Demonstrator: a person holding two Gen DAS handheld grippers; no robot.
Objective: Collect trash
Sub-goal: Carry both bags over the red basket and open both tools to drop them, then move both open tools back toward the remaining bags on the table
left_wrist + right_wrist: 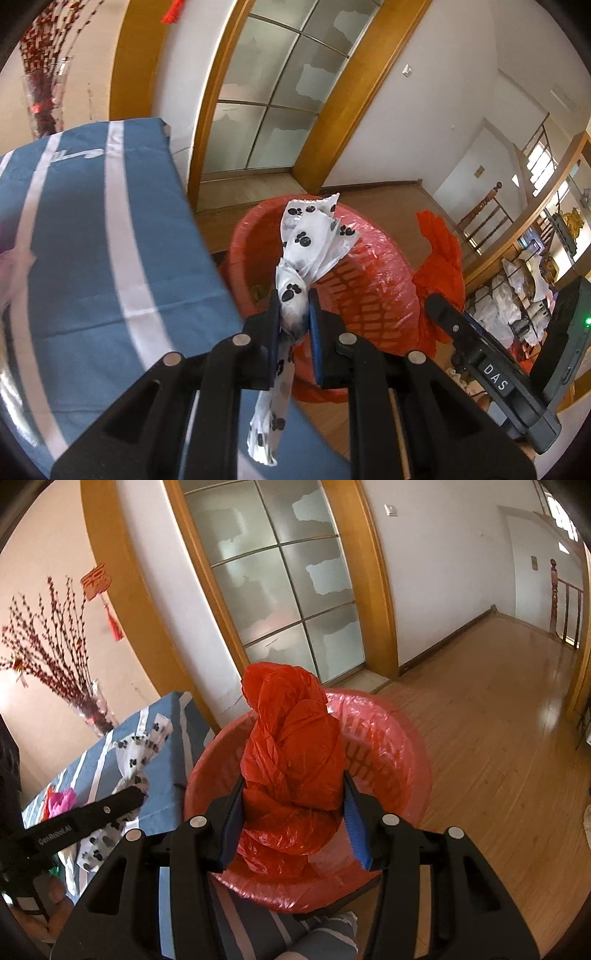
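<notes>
**A:** What does the left wrist view show?

**B:** At lower centre, the left tongs (292, 308) are clamped on a twisted white plastic bag printed with black paw marks (300, 254). Its upper end flares up toward the middle of the frame; its tail hangs down between the black arms. Behind it, at centre, stands a round red plastic basket lined with a thin red film bag (354, 280), on the wooden floor. A surface covered in a blue cloth with white stripes (110, 236) fills the left side. At lower right, part of the right tongs (443, 314) comes in, with crumpled red plastic beside it.

**A:** And the right wrist view?

**B:** At lower centre, the right tongs (293, 799) are pressed against both sides of a bulky crumpled red plastic bag (291, 746), holding it directly in front of the red lined basket (391, 746), which fills the middle. At left, the left tongs (135, 795) hold the paw-print bag (142, 749) over the blue striped surface (168, 805).

**A:** Which step is this?

**B:** Likely carrying both pieces of trash to the basket. Next, each bag needs to be over the basket's opening before its tongs part; the white bag looks as though it has farther to go.
</notes>
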